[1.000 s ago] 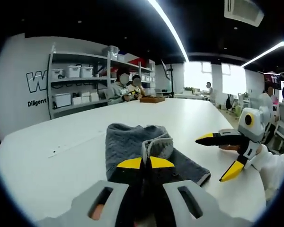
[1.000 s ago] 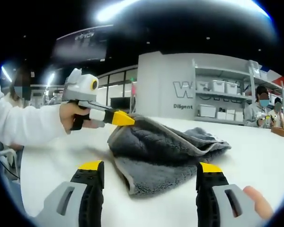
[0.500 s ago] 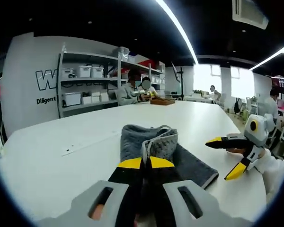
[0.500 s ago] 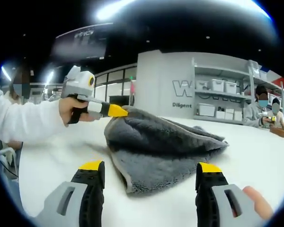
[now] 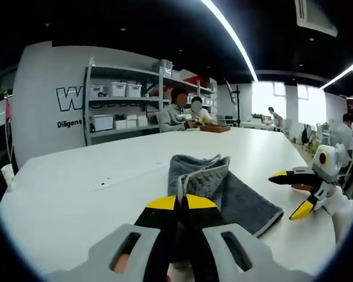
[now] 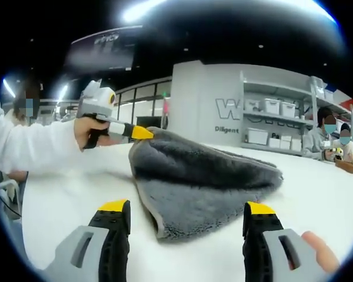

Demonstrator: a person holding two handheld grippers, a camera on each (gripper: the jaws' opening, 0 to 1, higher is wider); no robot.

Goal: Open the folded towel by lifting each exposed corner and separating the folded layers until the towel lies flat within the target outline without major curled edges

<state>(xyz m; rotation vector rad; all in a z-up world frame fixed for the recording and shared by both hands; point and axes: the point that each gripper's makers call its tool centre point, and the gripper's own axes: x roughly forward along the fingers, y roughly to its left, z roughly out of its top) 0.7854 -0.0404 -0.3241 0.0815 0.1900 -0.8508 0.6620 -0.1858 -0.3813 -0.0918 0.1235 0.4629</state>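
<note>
Towel: a grey plush folded towel point(image 5: 223, 194) lies on the white worktop point(image 5: 76, 200); in the right gripper view the grey plush folded towel point(image 6: 206, 188) has one corner raised off the surface, the top layer arching above the layer below.
Left tool: the left tool point(image 5: 176, 202), with yellow tips, has its jaws pressed together on the towel's lifted corner; in the right gripper view the left tool point(image 6: 142, 133) is held by a hand point(image 6: 94, 132) in a white sleeve and grips that same corner at the towel's near-left edge.
Right tool: the right tool point(image 6: 188, 211) has its jaws spread wide, nothing between them, hovering just short of the towel's nearest edge; in the left gripper view the right tool point(image 5: 294, 194) sits apart from the towel, beside its right-hand edge, jaws parted.
Worktop: white, broad, the towel well away from its far edge.
Background: grey shelving with white storage boxes point(image 5: 120, 106) stands against the wall beyond the worktop.
</note>
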